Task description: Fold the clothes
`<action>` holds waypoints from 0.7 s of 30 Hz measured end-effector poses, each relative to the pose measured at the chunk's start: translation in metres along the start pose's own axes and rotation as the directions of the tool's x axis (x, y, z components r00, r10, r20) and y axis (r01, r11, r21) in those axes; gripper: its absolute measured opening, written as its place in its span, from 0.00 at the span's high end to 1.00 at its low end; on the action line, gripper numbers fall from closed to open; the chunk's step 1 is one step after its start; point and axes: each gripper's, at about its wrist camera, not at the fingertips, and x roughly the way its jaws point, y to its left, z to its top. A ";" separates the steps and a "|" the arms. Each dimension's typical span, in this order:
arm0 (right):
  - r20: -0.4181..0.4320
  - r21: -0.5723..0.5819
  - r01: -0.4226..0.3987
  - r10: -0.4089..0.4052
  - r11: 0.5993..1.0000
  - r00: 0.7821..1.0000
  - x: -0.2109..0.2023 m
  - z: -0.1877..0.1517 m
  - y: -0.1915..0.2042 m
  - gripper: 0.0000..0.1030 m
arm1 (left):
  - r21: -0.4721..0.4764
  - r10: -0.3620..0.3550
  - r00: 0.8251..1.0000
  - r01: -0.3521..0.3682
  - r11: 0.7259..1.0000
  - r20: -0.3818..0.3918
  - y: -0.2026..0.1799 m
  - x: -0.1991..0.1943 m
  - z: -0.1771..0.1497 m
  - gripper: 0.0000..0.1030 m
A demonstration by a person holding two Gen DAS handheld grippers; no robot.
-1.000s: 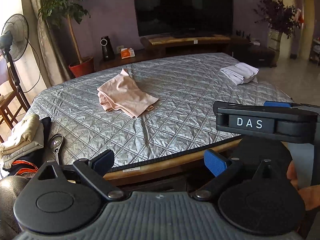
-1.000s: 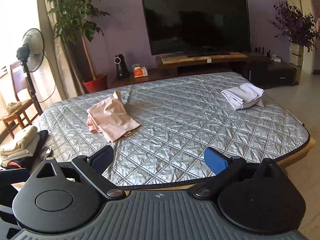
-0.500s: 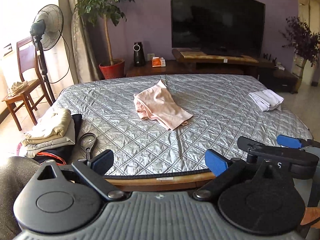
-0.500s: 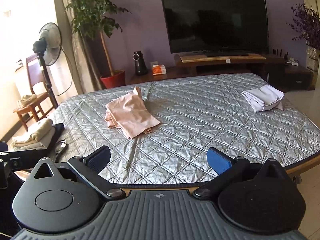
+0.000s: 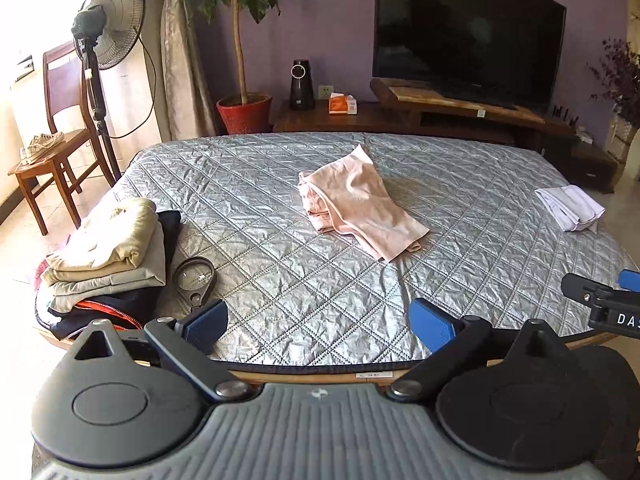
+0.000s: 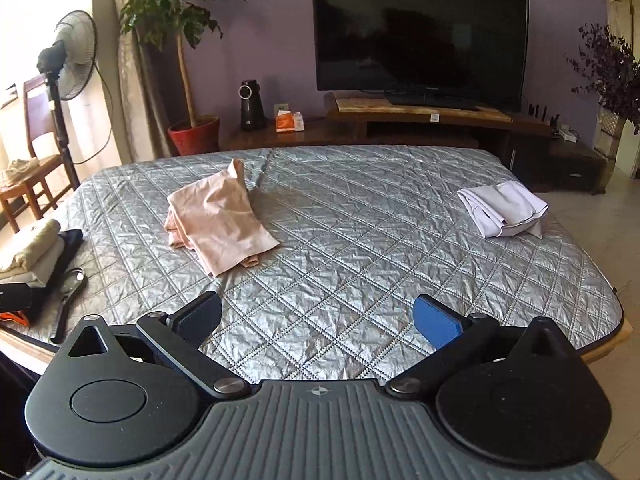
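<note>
Hand-held grippers [image 5: 318,322] [image 6: 318,318] both apart | pink garment [image 5: 360,204] mid-quilt | magnifier [image 5: 195,276] beside stack [image 5: 108,248]

On my feeds, daylight floods in from the left and blows out the area behind the standing fan [image 5: 108,24]. The quilted silver cover [image 6: 360,248] glints in patches, and the pink garment [image 5: 360,200] casts a soft shadow rightward. The television screen [image 6: 420,36] stays dark. Both views are sharp, with straight lines bowing at the fisheye edges.

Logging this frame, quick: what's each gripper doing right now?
Left gripper: open, holding nothing.
Right gripper: open, holding nothing.
</note>
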 end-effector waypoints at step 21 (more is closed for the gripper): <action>-0.112 -0.027 -0.007 0.004 1.000 0.994 0.049 -0.003 0.014 0.03 | -0.082 -0.016 0.999 0.012 0.997 -0.049 0.031 0.070 0.007 0.07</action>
